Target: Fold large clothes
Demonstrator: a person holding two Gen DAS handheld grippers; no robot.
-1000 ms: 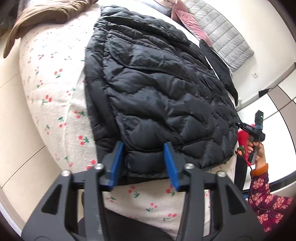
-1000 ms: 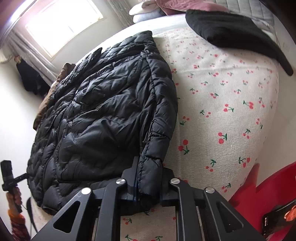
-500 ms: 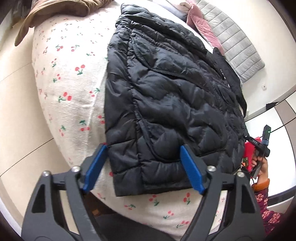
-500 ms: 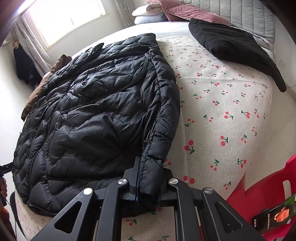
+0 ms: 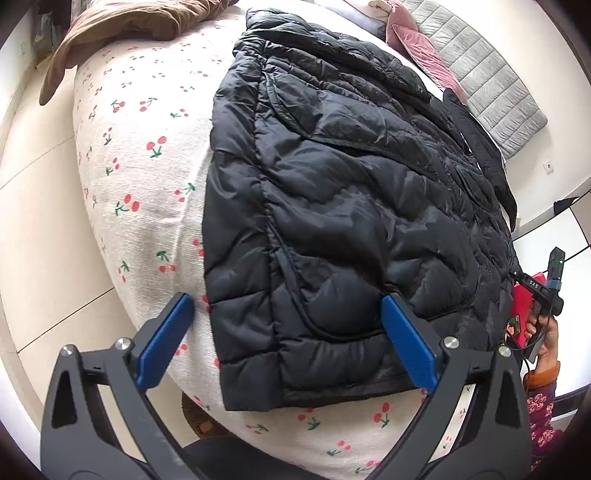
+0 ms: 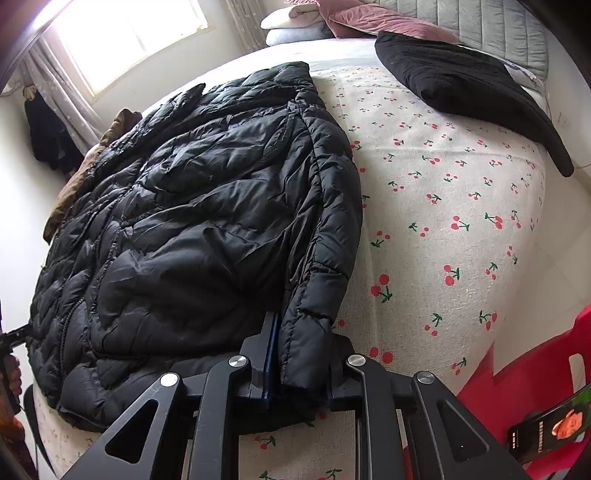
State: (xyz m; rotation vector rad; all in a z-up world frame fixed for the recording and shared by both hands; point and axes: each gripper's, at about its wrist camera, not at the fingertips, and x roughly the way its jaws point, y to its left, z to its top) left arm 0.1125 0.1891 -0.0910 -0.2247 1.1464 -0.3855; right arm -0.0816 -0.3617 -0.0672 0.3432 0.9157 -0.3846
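Observation:
A black quilted puffer jacket [image 5: 351,192] lies spread flat on a bed with a cherry-print sheet [image 5: 147,155]. My left gripper [image 5: 288,328] is wide open, its blue pads [image 5: 166,332] on either side of the jacket's bottom left corner, above it and holding nothing. In the right wrist view the jacket [image 6: 192,229] fills the left of the bed. My right gripper [image 6: 299,354] is shut on the cuff end of the jacket's sleeve [image 6: 325,236], which lies along the jacket's right edge.
A brown garment [image 5: 122,33] lies at the bed's far left corner. A black garment [image 6: 469,85] lies at the far right by pink pillows [image 6: 369,18] and a grey headboard [image 5: 480,74]. A red stool [image 6: 535,387] stands at the right. The tiled floor [image 5: 33,221] is left of the bed.
My left gripper has opened wide, let go of the jacket's hem and pulled back. My right gripper stays shut on the sleeve cuff, which has shifted slightly.

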